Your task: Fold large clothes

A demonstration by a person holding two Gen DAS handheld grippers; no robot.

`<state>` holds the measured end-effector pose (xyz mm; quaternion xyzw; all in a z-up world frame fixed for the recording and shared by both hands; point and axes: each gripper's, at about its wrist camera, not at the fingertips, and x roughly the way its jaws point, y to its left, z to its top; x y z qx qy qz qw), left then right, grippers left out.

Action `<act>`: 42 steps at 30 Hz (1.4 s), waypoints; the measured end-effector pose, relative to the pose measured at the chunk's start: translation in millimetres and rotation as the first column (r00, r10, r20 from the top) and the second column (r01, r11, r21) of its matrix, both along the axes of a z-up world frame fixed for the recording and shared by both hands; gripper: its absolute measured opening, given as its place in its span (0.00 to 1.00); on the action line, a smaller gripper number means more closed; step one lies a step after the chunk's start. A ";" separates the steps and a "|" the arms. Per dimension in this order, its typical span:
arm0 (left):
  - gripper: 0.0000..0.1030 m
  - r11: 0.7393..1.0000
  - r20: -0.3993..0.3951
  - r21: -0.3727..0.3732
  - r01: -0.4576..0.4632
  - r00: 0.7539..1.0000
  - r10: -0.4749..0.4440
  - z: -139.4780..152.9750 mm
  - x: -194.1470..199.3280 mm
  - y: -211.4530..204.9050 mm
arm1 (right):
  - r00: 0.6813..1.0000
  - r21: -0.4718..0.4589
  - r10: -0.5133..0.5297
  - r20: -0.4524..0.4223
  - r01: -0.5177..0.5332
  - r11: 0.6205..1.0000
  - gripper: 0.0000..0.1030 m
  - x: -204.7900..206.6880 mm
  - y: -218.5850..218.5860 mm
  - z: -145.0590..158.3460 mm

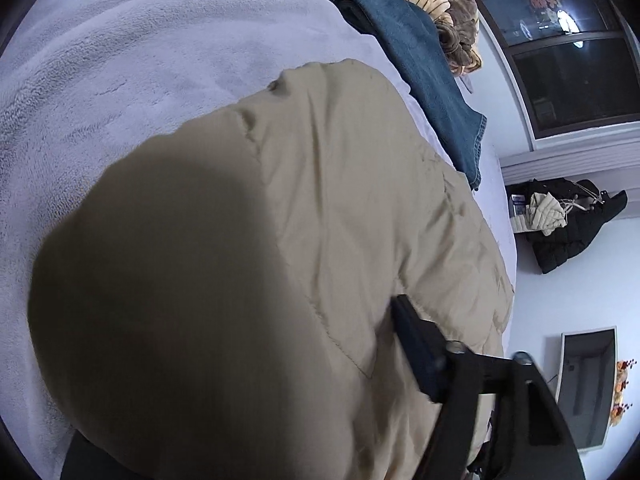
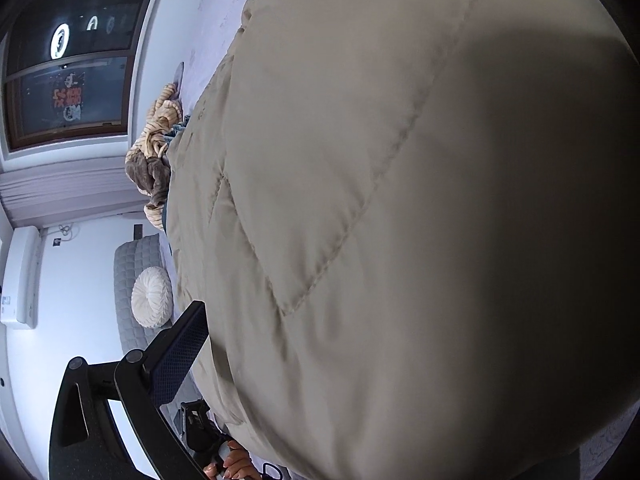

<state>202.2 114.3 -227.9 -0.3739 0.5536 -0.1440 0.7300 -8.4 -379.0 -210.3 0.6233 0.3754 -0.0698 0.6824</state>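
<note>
Seen from the left gripper (image 1: 320, 312), a pale fleecy bed cover (image 1: 120, 80) is spread to the left of the fingers. A beige quilted jacket (image 1: 360, 200) is heaped over the gripper, so close to the lens that its near fold is reduced to a dark blur. Only the right-hand finger (image 1: 416, 352), a dark blue textured pad, can be made out, its inner face against the padded cloth. The other finger is buried under the jacket, so it cannot be told whether the cloth is clamped or released. Beyond the fingertips and to their right, folded blue denim (image 1: 420, 60) lies on the bed, with a striped plush heap (image 1: 440, 8) behind it.

Seen from the right gripper (image 2: 320, 312), a round pleated white cushion (image 2: 152, 298) is set to the left of the one visible finger (image 2: 180, 356). Below it a hand (image 2: 236, 464) is cut off by the frame edge. The jacket, soft and stitched in diagonal seams, bulges from that finger's inner edge across everything to the right, hiding the second finger. Whether it is grasped cannot be told.
</note>
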 end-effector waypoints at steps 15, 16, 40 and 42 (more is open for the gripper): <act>0.21 0.940 0.276 0.266 0.215 0.917 -0.288 84.8 -2.9 -15.6 | 0.999 -0.064 -0.019 0.029 0.021 0.998 0.26 -16.3 14.6 36.4; 0.21 0.936 0.284 0.270 0.226 0.910 -0.302 88.6 -3.7 -14.5 | 0.999 -0.075 -0.019 0.032 0.022 0.997 0.26 -18.2 17.9 40.8; 0.21 0.914 0.134 0.294 0.281 0.934 -0.330 94.2 -209.0 79.8 | 0.995 -0.037 0.078 -0.059 -0.080 0.996 0.25 -150.8 81.6 67.3; 0.21 0.916 0.113 0.289 0.279 0.940 -0.322 90.0 -224.6 87.8 | 0.994 -0.026 0.084 -0.069 -0.086 0.996 0.25 -168.8 92.1 66.3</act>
